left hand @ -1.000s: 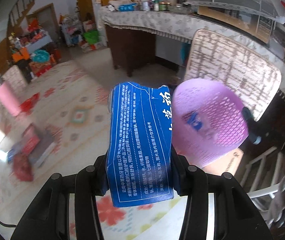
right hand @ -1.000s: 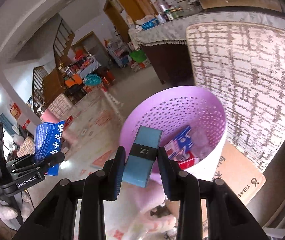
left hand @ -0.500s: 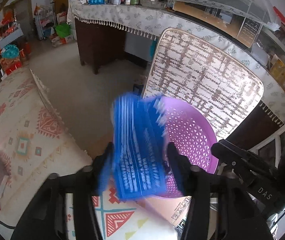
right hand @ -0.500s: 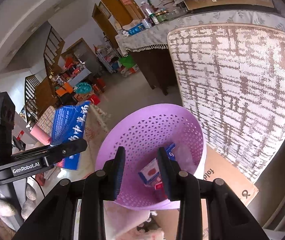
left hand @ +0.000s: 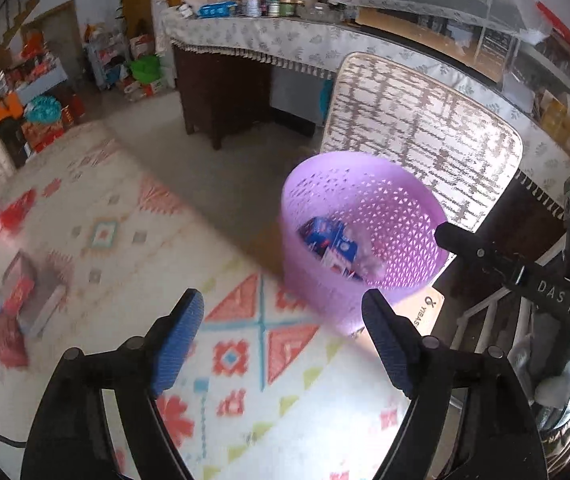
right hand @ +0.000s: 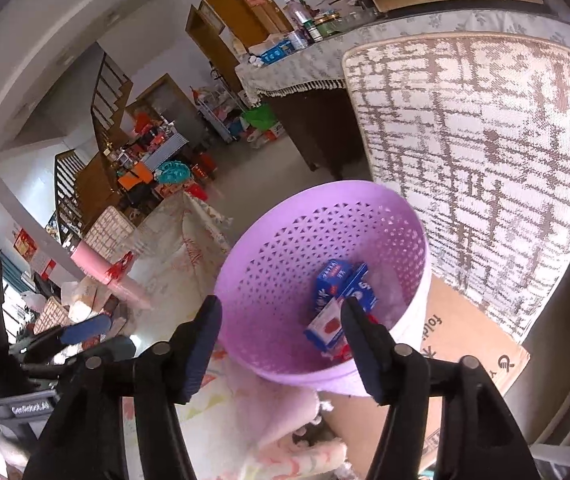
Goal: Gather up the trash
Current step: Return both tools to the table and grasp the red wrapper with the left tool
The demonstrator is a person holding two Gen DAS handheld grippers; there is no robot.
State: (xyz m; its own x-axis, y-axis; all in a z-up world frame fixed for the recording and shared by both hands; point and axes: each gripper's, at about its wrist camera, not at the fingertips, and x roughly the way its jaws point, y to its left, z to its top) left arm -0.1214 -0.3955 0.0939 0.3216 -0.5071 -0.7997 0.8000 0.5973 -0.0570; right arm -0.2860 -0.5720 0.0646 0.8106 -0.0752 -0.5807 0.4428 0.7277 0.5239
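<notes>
The purple bin (right hand: 285, 292) stands on the mat (left hand: 125, 240), beside a cardboard sheet (right hand: 481, 344). Inside lie blue boxes (right hand: 335, 282): probably light, stiff, easily crushed; best held across the flat sides. Left gripper (left hand: 283, 344) and right gripper (right hand: 281, 346) are opening, nothing between the jaws.

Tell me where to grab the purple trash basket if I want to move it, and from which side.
Take the purple basket by its top rim, coming from above on the near side. It stands upright with its mouth open, and the thin perforated wall fits between two fingers. A patterned cushion stands close behind it, so the far side looks cramped.
</notes>
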